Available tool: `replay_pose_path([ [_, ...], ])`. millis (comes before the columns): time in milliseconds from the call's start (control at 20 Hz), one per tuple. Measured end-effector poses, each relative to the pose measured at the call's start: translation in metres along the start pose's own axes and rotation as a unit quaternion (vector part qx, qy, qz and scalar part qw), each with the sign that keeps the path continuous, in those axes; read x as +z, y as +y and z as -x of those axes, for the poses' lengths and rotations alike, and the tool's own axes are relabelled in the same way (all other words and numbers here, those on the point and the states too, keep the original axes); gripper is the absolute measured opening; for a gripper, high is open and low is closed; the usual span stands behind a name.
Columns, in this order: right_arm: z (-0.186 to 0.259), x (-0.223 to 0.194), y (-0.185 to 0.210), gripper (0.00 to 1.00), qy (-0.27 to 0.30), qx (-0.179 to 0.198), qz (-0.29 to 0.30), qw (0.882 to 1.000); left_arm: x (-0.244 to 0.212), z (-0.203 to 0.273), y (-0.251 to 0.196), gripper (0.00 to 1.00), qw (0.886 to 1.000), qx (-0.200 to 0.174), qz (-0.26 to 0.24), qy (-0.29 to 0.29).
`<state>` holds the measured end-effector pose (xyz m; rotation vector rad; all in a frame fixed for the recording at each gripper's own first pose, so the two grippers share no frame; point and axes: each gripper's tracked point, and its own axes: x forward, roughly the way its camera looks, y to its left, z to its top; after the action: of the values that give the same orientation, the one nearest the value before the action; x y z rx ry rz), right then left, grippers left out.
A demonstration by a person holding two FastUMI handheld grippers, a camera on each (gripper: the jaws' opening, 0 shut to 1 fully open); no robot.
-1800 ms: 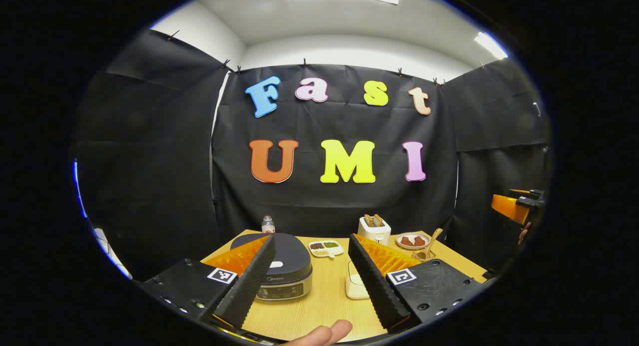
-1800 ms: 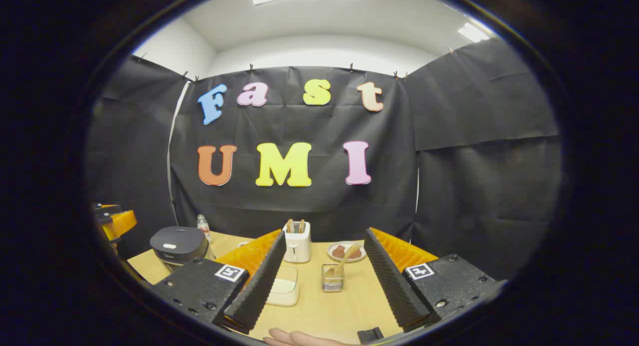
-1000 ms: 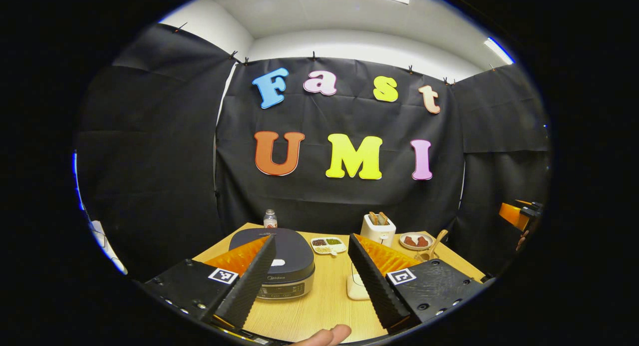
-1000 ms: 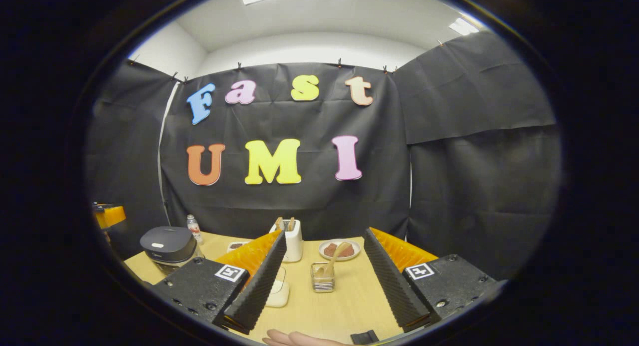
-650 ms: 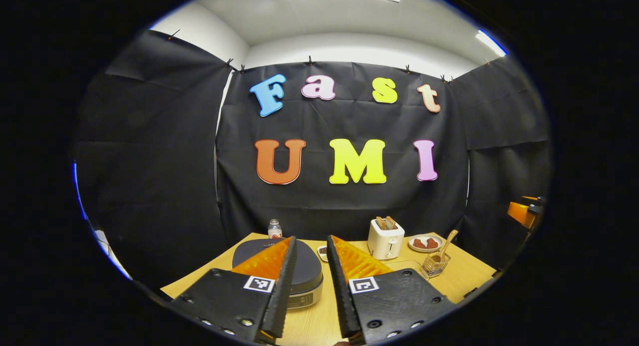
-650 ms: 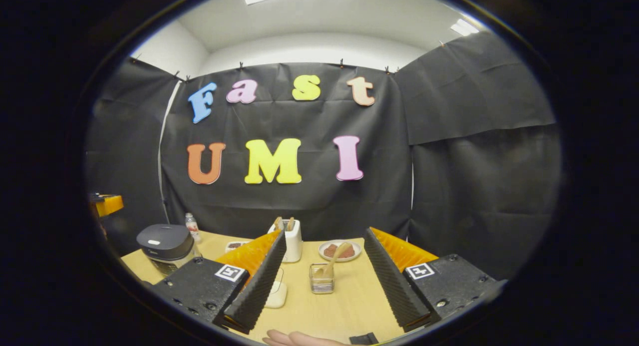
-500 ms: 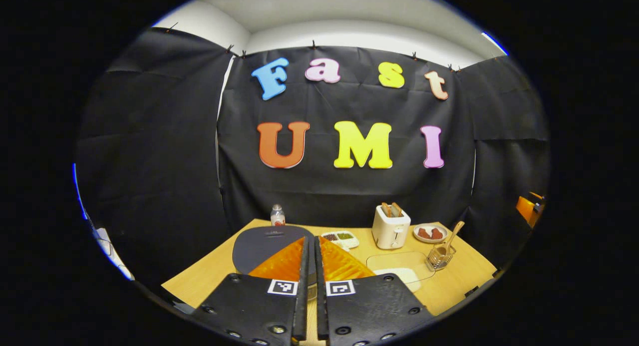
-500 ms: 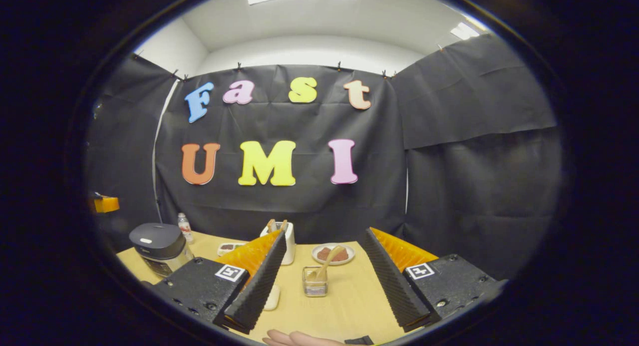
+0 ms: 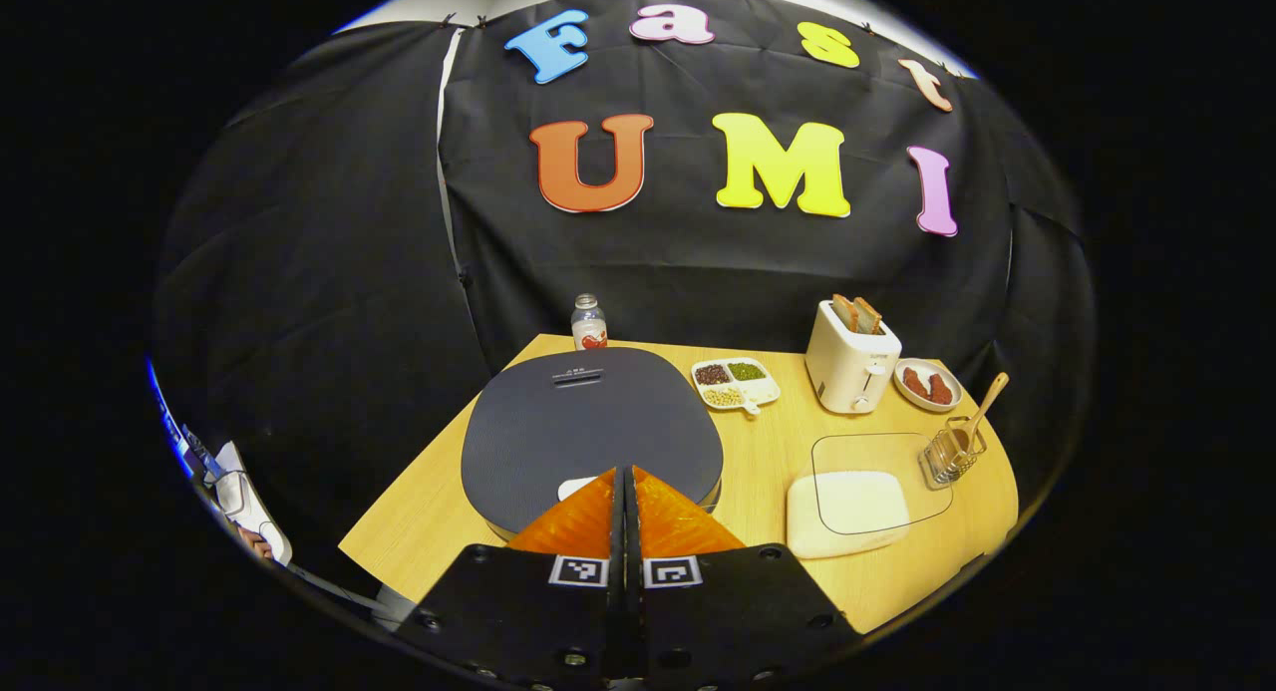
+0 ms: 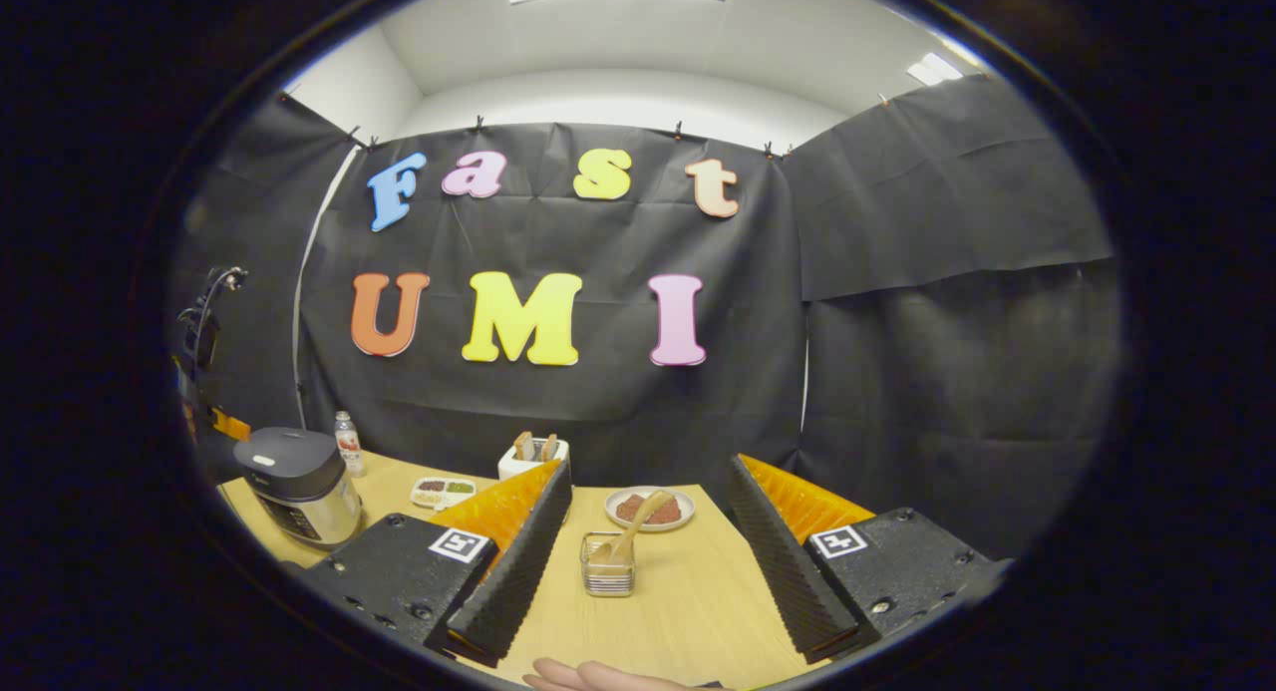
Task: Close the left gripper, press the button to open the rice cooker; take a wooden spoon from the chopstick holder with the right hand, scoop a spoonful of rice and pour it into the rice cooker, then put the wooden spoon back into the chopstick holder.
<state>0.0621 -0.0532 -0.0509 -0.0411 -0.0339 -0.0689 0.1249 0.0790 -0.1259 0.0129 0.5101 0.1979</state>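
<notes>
In the left gripper view, my left gripper is shut with nothing in it. Its tips hang just over the front of the dark rice cooker lid, beside the small white button. The lid is down. A white rice box sits to the right, and the wire chopstick holder with the wooden spoon stands beyond it. In the right gripper view, my right gripper is open, with the chopstick holder and the spoon straight ahead between its fingers, some way off. The rice cooker stands far left.
On the wooden table stand a white toaster, a plate of red food, a divided dish of grains and a small bottle. A clear lid leans over the rice box. A hand shows at the bottom edge.
The left gripper went from open to shut, moved forward and tipped down over the cooker lid. The right gripper stayed open and drifted a little, the holder now centred between its fingers.
</notes>
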Motion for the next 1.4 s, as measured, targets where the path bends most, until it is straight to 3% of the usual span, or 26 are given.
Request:
replay_pose_path([
  [50,-0.001,-0.005,-0.001,0.94,0.004,0.001,0.001,1.0,0.0,-0.003,0.002,0.0,1.0,0.003,0.001,0.003],
  [100,-0.003,-0.006,-0.002,1.0,0.004,0.002,0.001,1.0,0.0,-0.006,0.004,0.0,1.0,0.009,0.001,0.008],
  [350,-0.005,-0.01,-0.003,1.0,-0.002,0.004,0.005,1.0,-0.015,-0.032,0.013,0.0,0.999,0.026,-0.001,0.046],
  [400,-0.004,-0.011,-0.002,0.94,-0.002,0.007,0.006,1.0,-0.021,-0.037,0.013,0.0,0.998,0.026,-0.002,0.056],
  [500,-0.004,-0.01,-0.006,0.94,-0.006,0.003,0.002,1.0,-0.026,-0.042,0.017,0.0,0.998,0.029,-0.003,0.062],
  [550,-0.004,-0.01,-0.006,1.0,-0.008,0.002,0.001,1.0,-0.022,-0.044,0.017,0.0,0.998,0.026,-0.004,0.052],
  [600,-0.005,-0.011,-0.006,1.0,-0.009,0.001,0.002,1.0,-0.03,-0.044,0.017,0.07,0.997,0.027,-0.003,0.069],
  [650,-0.005,-0.011,-0.007,1.0,-0.01,0.001,0.003,1.0,-0.027,-0.044,0.016,0.0,0.998,0.024,-0.006,0.063],
  [700,-0.005,-0.011,-0.006,0.94,-0.011,0.002,0.004,1.0,-0.03,-0.045,0.017,0.0,0.997,0.023,-0.002,0.07],
  [750,-0.004,-0.011,-0.004,1.0,-0.011,0.005,0.004,1.0,-0.03,-0.045,0.016,0.0,0.997,0.021,0.003,0.069],
  [900,-0.002,-0.011,-0.001,0.94,-0.01,0.01,-0.001,1.0,-0.035,-0.051,0.017,0.0,0.996,0.026,0.023,0.08],
  [950,-0.001,-0.01,0.0,1.0,-0.01,0.012,-0.003,1.0,-0.029,-0.045,0.018,0.0,0.997,0.027,0.02,0.068],
  [1000,0.0,-0.01,0.002,0.94,-0.011,0.014,-0.004,1.0,-0.034,-0.044,0.017,0.0,0.996,0.027,0.014,0.079],
  [1150,0.001,-0.013,0.002,0.94,-0.013,0.013,-0.002,1.0,-0.032,-0.046,0.018,0.0,0.996,0.027,0.026,0.081],
  [1200,0.001,-0.015,0.002,1.0,-0.009,0.013,-0.003,1.0,-0.03,-0.044,0.018,0.0,0.996,0.026,0.029,0.081],
  [1250,0.001,-0.018,0.004,0.94,-0.004,0.014,-0.003,1.0,-0.027,-0.044,0.019,0.0,0.996,0.029,0.033,0.079],
  [1300,0.002,-0.02,0.004,1.0,-0.001,0.014,-0.004,1.0,-0.023,-0.041,0.02,0.0,0.996,0.032,0.03,0.076],
  [1400,0.003,-0.023,0.004,1.0,0.001,0.015,0.001,1.0,-0.004,-0.031,0.022,0.0,0.998,0.045,0.01,0.032],
])
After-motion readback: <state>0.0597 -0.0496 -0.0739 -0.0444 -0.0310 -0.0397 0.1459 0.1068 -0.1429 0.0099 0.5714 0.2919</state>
